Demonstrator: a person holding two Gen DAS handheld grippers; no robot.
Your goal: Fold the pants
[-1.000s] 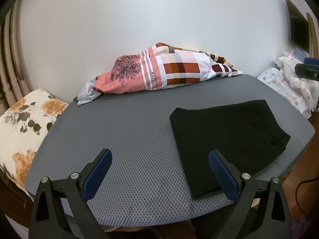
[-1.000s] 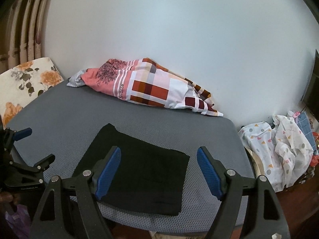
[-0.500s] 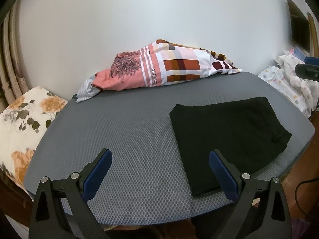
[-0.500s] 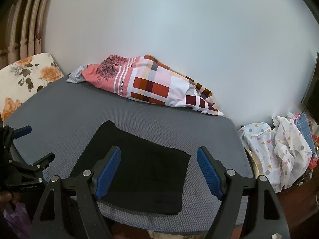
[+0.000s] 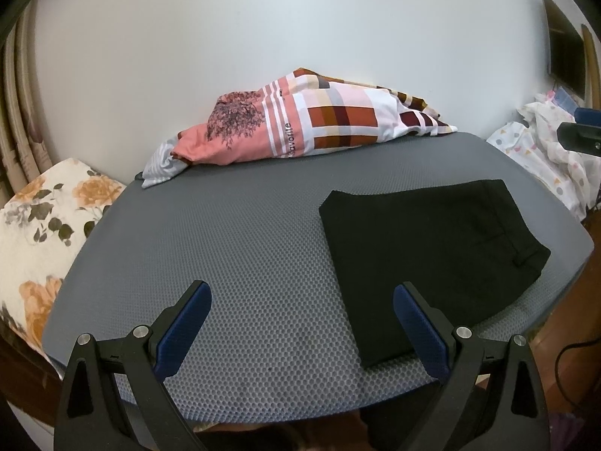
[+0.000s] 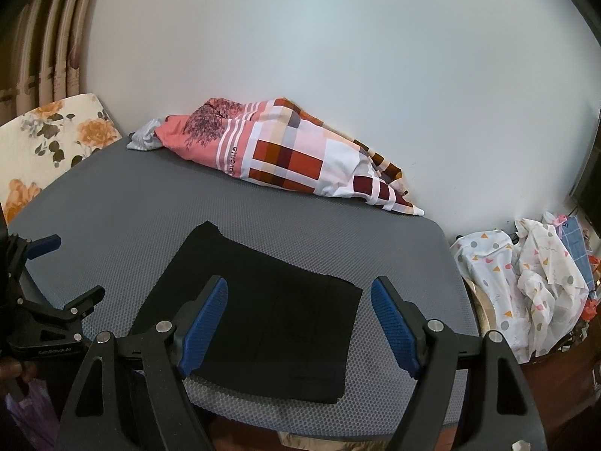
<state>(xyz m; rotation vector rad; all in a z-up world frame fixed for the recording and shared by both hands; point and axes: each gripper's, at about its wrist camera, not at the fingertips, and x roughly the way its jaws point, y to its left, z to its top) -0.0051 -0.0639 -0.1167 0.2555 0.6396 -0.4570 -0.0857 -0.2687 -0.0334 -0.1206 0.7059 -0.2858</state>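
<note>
The black pants (image 5: 428, 263) show little detail: seams and a pocket line are faint, and the layers of the fold cannot be counted. In the right wrist view the pants (image 6: 259, 315) are partly covered by that gripper's left finger, and the left gripper (image 6: 45, 300) is cut off at the left edge. Since the earlier frames both views have shifted only slightly; the pants lie as they did, a folded rectangle on the grey mat (image 5: 233, 248), right of center in the left view, lower center in the right view. The left gripper (image 5: 300, 323) is spread wide, holding nothing, above the mat's near edge. The right gripper (image 6: 298, 323) is likewise wide apart and empty, over the pants. A patterned pillow (image 5: 300, 127) lies at the mat's far edge.
</note>
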